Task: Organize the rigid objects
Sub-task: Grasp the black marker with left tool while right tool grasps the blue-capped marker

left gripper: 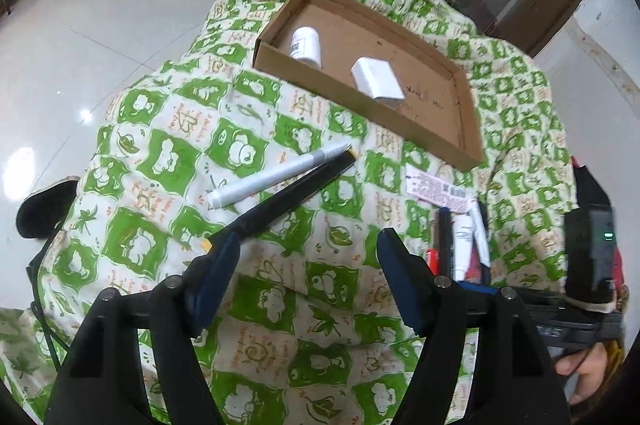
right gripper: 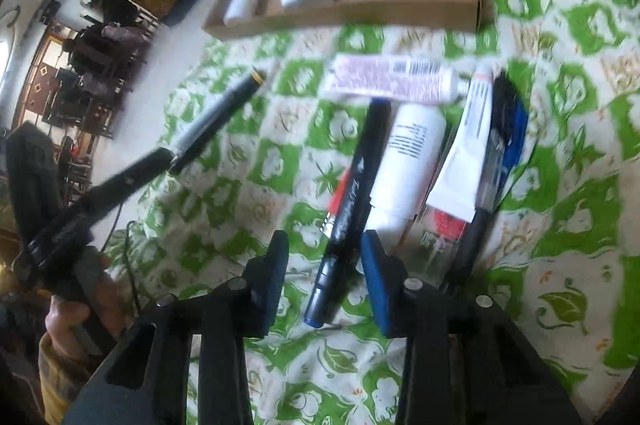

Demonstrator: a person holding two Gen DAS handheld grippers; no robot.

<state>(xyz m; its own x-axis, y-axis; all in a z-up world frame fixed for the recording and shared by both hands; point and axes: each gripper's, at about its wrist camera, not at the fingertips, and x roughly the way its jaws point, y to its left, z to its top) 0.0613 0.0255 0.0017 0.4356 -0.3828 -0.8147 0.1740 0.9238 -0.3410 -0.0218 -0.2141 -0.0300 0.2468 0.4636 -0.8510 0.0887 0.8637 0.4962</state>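
A cardboard tray [left gripper: 360,97] on the green-and-white cloth holds a white bottle [left gripper: 306,43] and a white box [left gripper: 378,79]. In front of it lie a white marker [left gripper: 276,177] and a black pen [left gripper: 296,189]. The pen's near end rests at the left fingertip of my left gripper [left gripper: 308,265], which stands open with only cloth between its fingers. My right gripper [right gripper: 324,261] is low over a pile of pens and tubes. A black marker with a blue end [right gripper: 348,217] lies between its jaws; a gap shows on the left side.
The pile also holds a pink tube [right gripper: 392,79], a white bottle [right gripper: 408,161], a white tube [right gripper: 468,145] and dark pens [right gripper: 504,129]. The table's left edge drops to a tiled floor [left gripper: 80,45]. A person's hand [left gripper: 588,369] grips the right unit.
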